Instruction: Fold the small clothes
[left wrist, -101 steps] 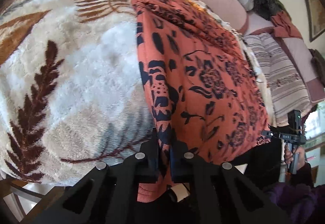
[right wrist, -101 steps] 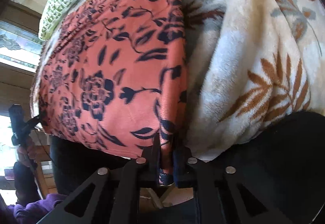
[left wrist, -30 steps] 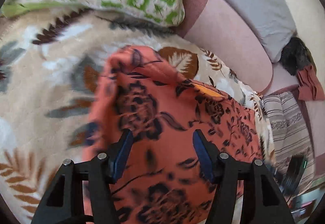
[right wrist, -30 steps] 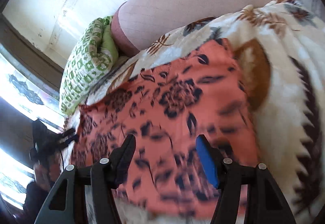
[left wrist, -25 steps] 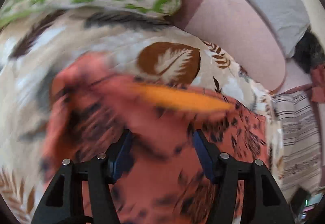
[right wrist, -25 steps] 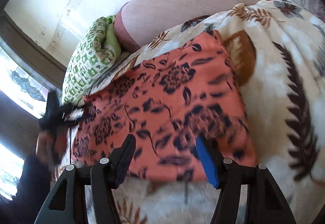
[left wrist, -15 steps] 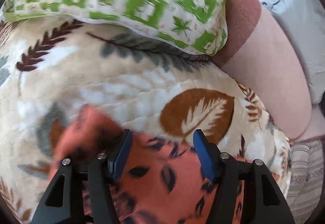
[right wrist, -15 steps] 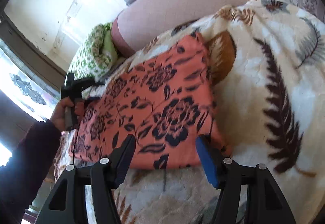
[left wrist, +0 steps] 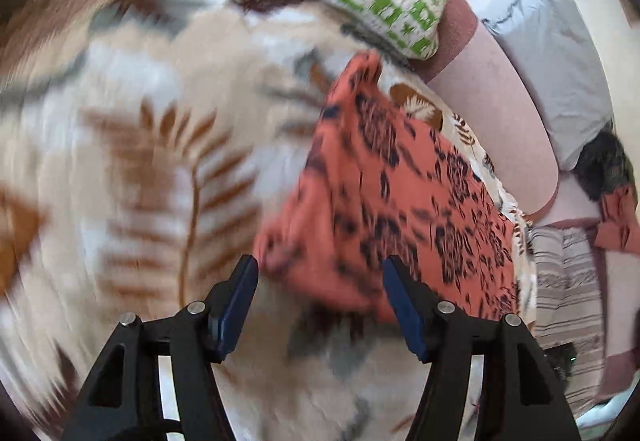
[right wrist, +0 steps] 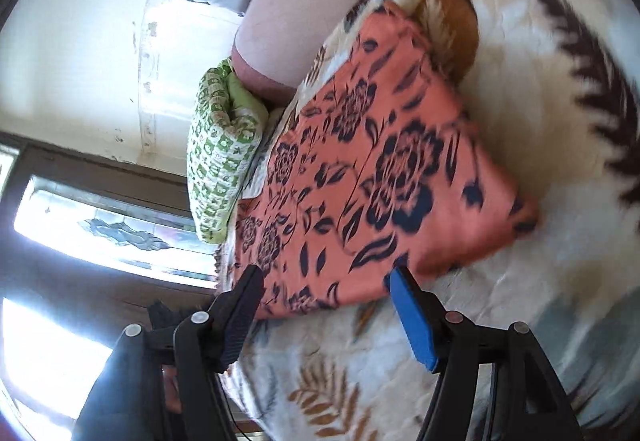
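Our left gripper (left wrist: 318,283) and right gripper (right wrist: 326,295) sit at the lower middle of their frames, jaws apart, just opened wider, gripping nothing.

- The right gripper (right wrist: 324,273) has its jaws wide apart, and they have just been opening a little more; nothing is pressed between the blue pads (right wrist: 412,321).
- The orange cloth with dark flowers (right wrist: 372,177) lies flat and folded on the fleece blanket with leaf pattern (right wrist: 540,281); its near edge is seen between the fingers.
- A green-and-white pillow (right wrist: 220,153) stands at the far end of the cloth, beside a pink bolster (right wrist: 304,1).
- A dark sleeve (right wrist: 116,393) is at the lower left.
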`<state>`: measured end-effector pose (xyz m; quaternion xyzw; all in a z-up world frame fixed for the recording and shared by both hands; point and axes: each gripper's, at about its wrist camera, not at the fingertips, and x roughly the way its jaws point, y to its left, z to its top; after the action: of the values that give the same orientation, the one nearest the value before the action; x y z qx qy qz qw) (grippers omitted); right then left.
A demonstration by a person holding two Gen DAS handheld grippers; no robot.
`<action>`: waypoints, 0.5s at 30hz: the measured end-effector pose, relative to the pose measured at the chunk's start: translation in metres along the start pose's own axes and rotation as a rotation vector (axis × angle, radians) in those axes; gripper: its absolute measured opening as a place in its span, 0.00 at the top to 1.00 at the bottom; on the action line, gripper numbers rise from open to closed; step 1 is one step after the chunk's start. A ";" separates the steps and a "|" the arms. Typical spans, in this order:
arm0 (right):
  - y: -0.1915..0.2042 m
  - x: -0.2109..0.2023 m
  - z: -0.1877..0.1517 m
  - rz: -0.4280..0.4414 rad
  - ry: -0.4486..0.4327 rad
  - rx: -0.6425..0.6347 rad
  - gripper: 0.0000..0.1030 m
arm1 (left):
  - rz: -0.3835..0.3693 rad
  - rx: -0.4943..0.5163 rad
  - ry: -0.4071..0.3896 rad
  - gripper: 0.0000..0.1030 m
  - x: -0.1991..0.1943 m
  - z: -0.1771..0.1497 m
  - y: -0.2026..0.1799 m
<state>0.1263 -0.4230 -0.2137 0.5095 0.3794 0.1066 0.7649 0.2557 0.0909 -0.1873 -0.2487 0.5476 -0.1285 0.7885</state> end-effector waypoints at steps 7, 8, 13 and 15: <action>-0.002 0.010 -0.012 -0.070 -0.010 0.064 0.30 | 0.002 -0.137 -0.021 0.19 0.031 -0.014 -0.009; -0.005 0.010 -0.011 -0.082 -0.023 0.077 0.30 | -0.002 -0.163 -0.043 0.19 0.033 -0.009 -0.010; -0.035 0.012 0.003 -0.088 -0.073 0.197 0.30 | -0.058 -0.223 -0.118 0.20 0.042 0.013 -0.011; -0.041 0.014 0.010 -0.057 -0.094 0.236 0.30 | -0.067 -0.237 -0.135 0.20 0.048 0.016 -0.010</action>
<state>0.1340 -0.4411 -0.2533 0.5894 0.3671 0.0153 0.7194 0.2887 0.0635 -0.2160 -0.3663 0.4961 -0.0722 0.7838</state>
